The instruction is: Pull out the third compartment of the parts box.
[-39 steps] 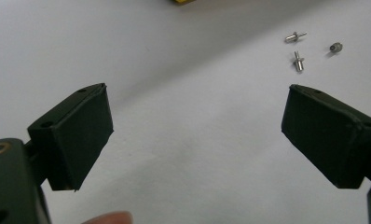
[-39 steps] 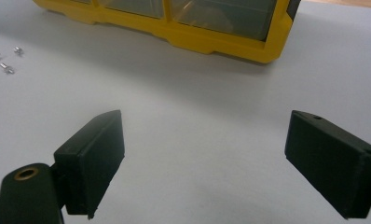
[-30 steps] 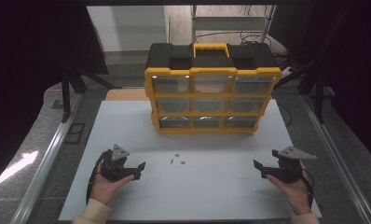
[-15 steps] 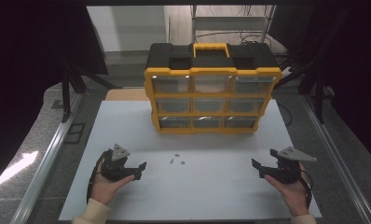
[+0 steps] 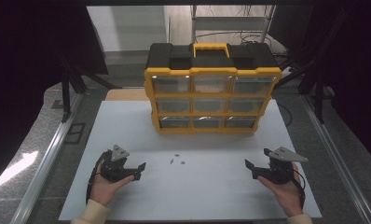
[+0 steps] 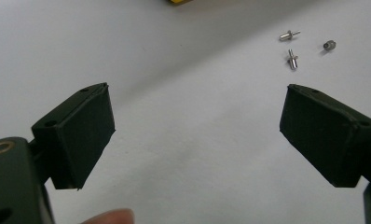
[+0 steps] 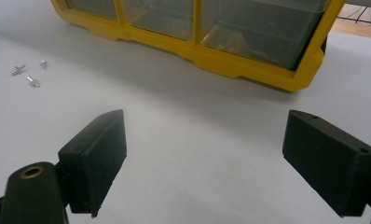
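A yellow and black organizer case (image 5: 212,93) with clear drawers stands upright at the back of the white board (image 5: 207,196). Three tiny metal pins (image 5: 176,161) lie loose on the board in front of it. My left gripper (image 5: 138,171) rests at the front left, open, its jaws pointing right toward the pins. The left gripper view shows that gripper (image 6: 197,126) with nothing between its jaws and the pins (image 6: 292,59) ahead at upper right. At the front right, my right gripper (image 5: 250,170) is open and empty. Its own view shows the right gripper (image 7: 204,140), the case (image 7: 249,70) and the pins (image 7: 33,81).
Metal rails (image 5: 48,158) run along both sides of the board. A wooden surface (image 5: 125,94) shows behind the board's back left corner. Dark stands, cables and a shelf frame (image 5: 230,18) sit behind the case.
The right gripper has edged slightly to the left. The left gripper, the pins and the case have stayed put.
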